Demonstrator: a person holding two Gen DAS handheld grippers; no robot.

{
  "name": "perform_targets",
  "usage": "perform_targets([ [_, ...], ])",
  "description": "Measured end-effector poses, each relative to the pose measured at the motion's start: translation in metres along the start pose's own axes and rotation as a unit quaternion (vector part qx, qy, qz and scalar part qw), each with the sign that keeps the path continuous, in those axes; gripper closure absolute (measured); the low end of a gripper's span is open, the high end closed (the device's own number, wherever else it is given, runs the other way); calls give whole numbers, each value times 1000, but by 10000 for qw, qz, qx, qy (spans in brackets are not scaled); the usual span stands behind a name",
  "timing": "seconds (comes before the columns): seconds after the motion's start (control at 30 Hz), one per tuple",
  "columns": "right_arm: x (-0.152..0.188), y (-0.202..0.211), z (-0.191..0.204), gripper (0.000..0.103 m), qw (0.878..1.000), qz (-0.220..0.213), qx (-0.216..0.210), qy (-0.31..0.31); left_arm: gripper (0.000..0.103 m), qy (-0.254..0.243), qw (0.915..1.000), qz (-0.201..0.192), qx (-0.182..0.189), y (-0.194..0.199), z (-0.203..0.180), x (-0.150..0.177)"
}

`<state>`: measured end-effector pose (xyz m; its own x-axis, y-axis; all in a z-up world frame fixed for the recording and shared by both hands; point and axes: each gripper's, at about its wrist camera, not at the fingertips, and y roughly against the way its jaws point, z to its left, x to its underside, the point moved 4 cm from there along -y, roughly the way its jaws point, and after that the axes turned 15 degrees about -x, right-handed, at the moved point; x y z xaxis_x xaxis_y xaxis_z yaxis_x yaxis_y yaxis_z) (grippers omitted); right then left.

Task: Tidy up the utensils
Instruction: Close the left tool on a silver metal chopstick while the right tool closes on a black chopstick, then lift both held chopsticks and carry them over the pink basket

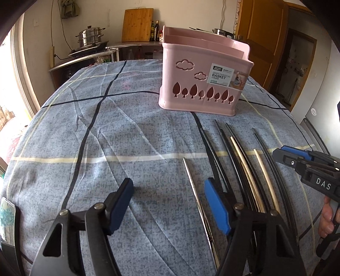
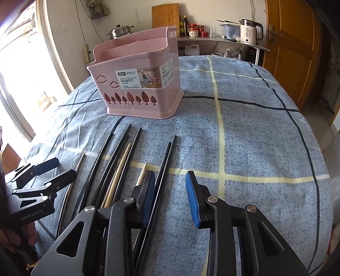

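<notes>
A pink chopstick basket [image 1: 204, 80] [image 2: 138, 85] stands upright on the blue checked tablecloth [image 1: 106, 131]. In front of it lie several chopsticks side by side: black ones [image 1: 233, 148], wooden ones [image 1: 263, 169] [image 2: 124, 161] and a thin metal one [image 1: 195, 191] [image 2: 78, 163]. My left gripper [image 1: 167, 191] [image 2: 63, 168] hangs open low over the cloth, the metal chopstick lying between its jaws near the right pad. My right gripper [image 2: 170, 178] [image 1: 284, 157] is open too, straddling a pair of black chopsticks [image 2: 165, 161] that run close by its left pad.
The cloth to the left of the chopsticks and to the right of them is bare. Behind the table a counter carries a steel steamer pot [image 1: 89, 36], a wooden cutting board [image 2: 165, 19], bottles and a kettle [image 2: 248, 31]. A wooden door [image 2: 297, 53] stands at the right.
</notes>
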<state>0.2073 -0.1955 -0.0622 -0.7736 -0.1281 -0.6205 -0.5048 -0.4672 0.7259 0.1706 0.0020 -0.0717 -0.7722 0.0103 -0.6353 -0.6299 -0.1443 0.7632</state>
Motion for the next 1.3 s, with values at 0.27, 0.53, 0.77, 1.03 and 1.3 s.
perform_targets([
  [0.27,-3,-12,-7,80,9999,107,118,-33,36,-109,9998,31,-134,-3,-4,-2],
  [0.53,-14,-22,-7,81,9989,347,330,6,55,-385,9990,7,-245,-6,-15,-7],
  [0.77,-26,-31,-11,84,9982,470,364,-48,79,-571,9980,-3,-261,-6,-26,-12],
  [1.03,-33,-33,-17,96,9984,516,150,-149,95,-634,9976,55,-281,-9,-28,-17],
  [1.3,-36,-10,-10,97,9995,242,-117,-142,99,-396,9989,135,198,0,-19,-23],
])
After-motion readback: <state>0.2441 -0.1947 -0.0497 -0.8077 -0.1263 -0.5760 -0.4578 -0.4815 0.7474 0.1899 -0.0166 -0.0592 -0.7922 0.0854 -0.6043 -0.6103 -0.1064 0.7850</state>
